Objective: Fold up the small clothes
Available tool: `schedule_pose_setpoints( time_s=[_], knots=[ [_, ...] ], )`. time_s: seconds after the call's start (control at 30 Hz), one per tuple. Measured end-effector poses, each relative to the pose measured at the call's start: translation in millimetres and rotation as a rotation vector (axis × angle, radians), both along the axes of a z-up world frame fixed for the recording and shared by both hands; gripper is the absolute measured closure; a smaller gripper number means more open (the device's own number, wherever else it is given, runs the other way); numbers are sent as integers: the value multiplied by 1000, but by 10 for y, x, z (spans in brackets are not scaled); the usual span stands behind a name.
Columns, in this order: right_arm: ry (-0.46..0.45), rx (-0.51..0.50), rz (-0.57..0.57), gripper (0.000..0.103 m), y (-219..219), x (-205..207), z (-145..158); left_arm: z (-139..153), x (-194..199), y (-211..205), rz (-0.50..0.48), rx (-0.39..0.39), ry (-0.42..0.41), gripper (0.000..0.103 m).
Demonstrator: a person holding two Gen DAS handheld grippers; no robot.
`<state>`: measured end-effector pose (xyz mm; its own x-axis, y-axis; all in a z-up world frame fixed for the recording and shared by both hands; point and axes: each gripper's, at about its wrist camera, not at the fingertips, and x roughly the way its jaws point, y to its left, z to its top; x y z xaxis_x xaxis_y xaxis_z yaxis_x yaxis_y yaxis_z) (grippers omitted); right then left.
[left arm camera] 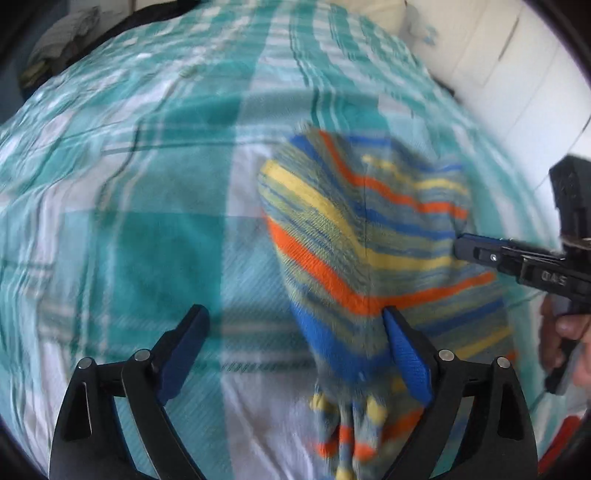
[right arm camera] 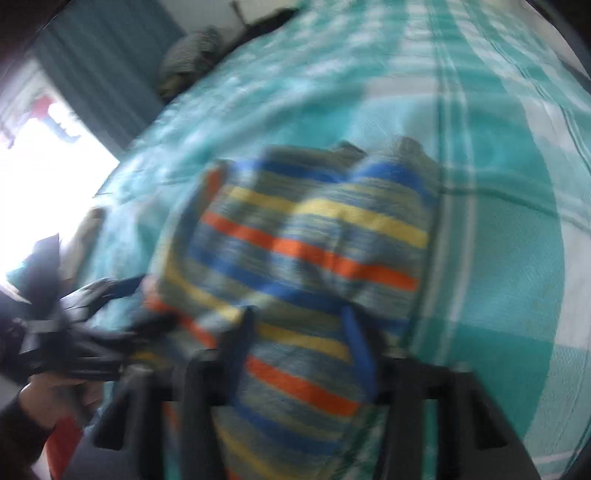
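A small knitted garment [left arm camera: 354, 236] with blue, orange and yellow stripes lies on the teal checked bed cover [left arm camera: 129, 192]. My left gripper [left arm camera: 293, 338] stands wide open just above it. Its right finger [left arm camera: 402, 347] is over the garment's lower part, its left finger over bare cover, and the pads press on nothing. My right gripper [left arm camera: 461, 247] comes in from the right at the garment's edge. In the blurred right wrist view the striped cloth [right arm camera: 314, 240] bunches up and fills the narrow gap of my right gripper [right arm camera: 297, 332]. The left gripper [right arm camera: 85, 306] shows dark at the left.
A pile of grey clothes [left arm camera: 62, 40] lies at the bed's far left corner, seen also as a grey bundle [right arm camera: 192, 55]. A pale pillow [left arm camera: 384, 14] and a white wall [left arm camera: 498, 66] are at the far right. A bright window [right arm camera: 44, 170] is left. A hand [left arm camera: 569, 332] holds the right gripper.
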<state>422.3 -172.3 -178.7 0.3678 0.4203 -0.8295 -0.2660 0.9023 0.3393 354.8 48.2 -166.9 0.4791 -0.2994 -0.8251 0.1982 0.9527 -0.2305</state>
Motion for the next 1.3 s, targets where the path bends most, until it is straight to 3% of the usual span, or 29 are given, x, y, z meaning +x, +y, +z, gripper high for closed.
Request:
schedule_pose_setpoints(
  time_s=[0.03,0.07,0.1,0.13,0.17,0.23,0.27,0.33,0.47,0.53,0.7,1.3],
  knots=[
    [-34,25,-27,69,-56,-55,111,73,-98,93,3,-14,-24,8],
    [-59,37,-43,52,-91,-128,200,153,-241,241,8,-20,-67,2],
    [-109,38,-66,40,-145,-279,326,195,-374,387,25,-4,-113,0],
    [-189,35,-87,20,-217,-510,464,202,-496,529,55,21,-155,0],
    [-261,24,-105,11,-283,-735,548,149,-575,656,87,49,-175,0],
    [-355,-58,-191,8,-397,-1232,590,-69,-591,815,119,84,-134,0],
    [-353,-86,-228,8,-429,-1411,540,-225,-567,870,138,95,-96,0],
    [-296,-106,-308,8,-525,-1697,339,-424,-620,858,131,124,-126,0],
    [-159,-169,-404,3,-643,-1974,-268,-361,-726,761,139,194,-154,0],
    [-221,-129,-396,0,-682,-1989,-300,-375,-723,756,137,207,-144,0],
    [-204,-197,-389,0,-600,-1878,-333,-373,-694,783,140,184,-141,0],
    [-215,-198,-392,0,-653,-2008,-317,-381,-672,769,142,185,-141,0]
  ],
)
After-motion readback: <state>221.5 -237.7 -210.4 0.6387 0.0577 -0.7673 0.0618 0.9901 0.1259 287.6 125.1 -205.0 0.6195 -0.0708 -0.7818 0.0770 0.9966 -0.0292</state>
